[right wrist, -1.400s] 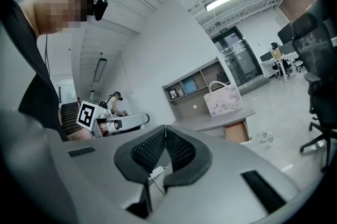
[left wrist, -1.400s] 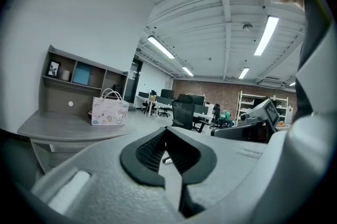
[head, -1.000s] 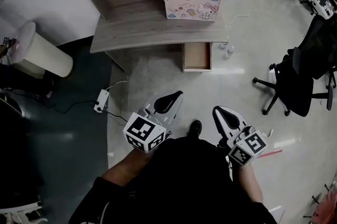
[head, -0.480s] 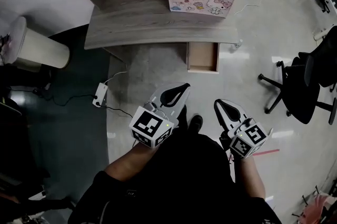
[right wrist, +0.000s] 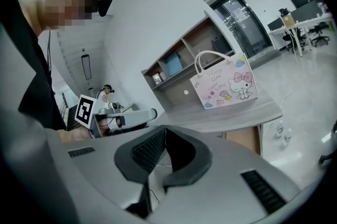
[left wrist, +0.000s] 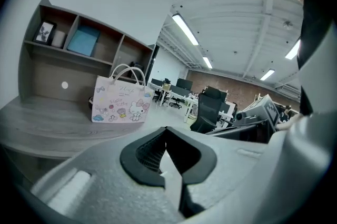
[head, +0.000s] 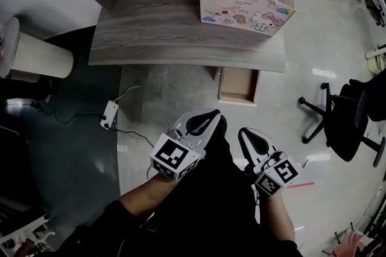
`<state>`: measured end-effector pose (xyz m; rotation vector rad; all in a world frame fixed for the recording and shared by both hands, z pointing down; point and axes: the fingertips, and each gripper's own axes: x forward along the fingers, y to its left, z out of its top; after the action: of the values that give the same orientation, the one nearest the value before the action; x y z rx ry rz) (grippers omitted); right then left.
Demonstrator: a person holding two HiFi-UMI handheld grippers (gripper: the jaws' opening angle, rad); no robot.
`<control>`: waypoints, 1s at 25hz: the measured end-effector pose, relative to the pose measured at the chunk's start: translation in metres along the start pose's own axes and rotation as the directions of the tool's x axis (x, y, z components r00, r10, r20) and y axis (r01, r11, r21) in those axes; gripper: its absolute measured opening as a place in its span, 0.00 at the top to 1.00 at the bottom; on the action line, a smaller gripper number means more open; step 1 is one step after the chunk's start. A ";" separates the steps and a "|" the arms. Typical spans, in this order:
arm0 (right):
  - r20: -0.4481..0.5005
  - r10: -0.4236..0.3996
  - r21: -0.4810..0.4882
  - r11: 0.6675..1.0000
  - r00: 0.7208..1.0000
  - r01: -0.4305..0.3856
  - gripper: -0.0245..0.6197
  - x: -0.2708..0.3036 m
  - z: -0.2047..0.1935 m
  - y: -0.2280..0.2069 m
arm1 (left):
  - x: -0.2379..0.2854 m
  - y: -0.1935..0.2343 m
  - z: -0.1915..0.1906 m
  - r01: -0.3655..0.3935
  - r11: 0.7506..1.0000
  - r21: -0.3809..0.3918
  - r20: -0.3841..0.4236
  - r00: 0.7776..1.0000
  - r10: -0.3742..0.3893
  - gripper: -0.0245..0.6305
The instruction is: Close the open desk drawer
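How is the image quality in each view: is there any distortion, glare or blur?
Head view: wide-angle distortion bows the edges of the desk, and lamp glare sits on the glossy floor. Left gripper view: a dark round vignette fills the corners; the pink bag is sharp, and the ceiling lights are blown out. Right gripper view: the same vignette, and the desk edge curves strongly.

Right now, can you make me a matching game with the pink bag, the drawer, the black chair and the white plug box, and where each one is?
Things:
1. pink bag
2. drawer
3. black chair
4. white plug box

Places:
A. lying on the floor, at the left
B. standing on top of the desk
C. on wheels, far right
D. pulled out under the desk's right end

Pairs: 1-B, 2-D, 3-C, 4-A
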<state>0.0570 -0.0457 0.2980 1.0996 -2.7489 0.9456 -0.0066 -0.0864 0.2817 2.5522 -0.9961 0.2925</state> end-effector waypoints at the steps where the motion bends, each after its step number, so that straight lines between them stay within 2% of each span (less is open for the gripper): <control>1: -0.013 0.007 -0.004 1.000 1.000 -0.007 0.94 0.007 -0.003 -0.010 | 0.008 0.007 -0.005 -0.005 1.000 0.000 -0.011 1.000 0.005 0.95; 4: -0.055 0.011 -0.003 1.000 0.998 -0.011 0.94 0.028 -0.022 -0.048 | 0.036 0.032 -0.028 -0.022 1.000 -0.004 -0.048 0.999 0.021 0.95; 8: -0.078 -0.005 0.017 1.000 0.997 0.006 0.94 0.053 -0.055 -0.102 | 0.072 0.062 -0.077 -0.026 1.000 -0.006 -0.124 0.992 0.025 0.95; 13: -0.097 -0.044 0.066 0.996 0.994 0.051 0.94 0.075 -0.110 -0.165 | 0.116 0.080 -0.134 -0.013 0.998 -0.060 -0.143 0.990 0.004 0.95; 21: -0.101 -0.039 0.185 0.981 0.994 0.057 0.94 0.102 -0.190 -0.214 | 0.152 0.105 -0.232 -0.030 0.990 -0.135 -0.209 0.978 0.001 0.95; 25: -0.206 -0.077 0.207 0.971 0.975 0.120 0.94 0.102 -0.244 -0.236 | 0.157 0.110 -0.267 -0.041 0.984 -0.175 -0.255 0.967 -0.005 0.95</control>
<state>0.0857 -0.1076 0.6463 1.0919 -2.4547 1.2905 0.0182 -0.1425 0.6045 2.2754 -0.9043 0.4988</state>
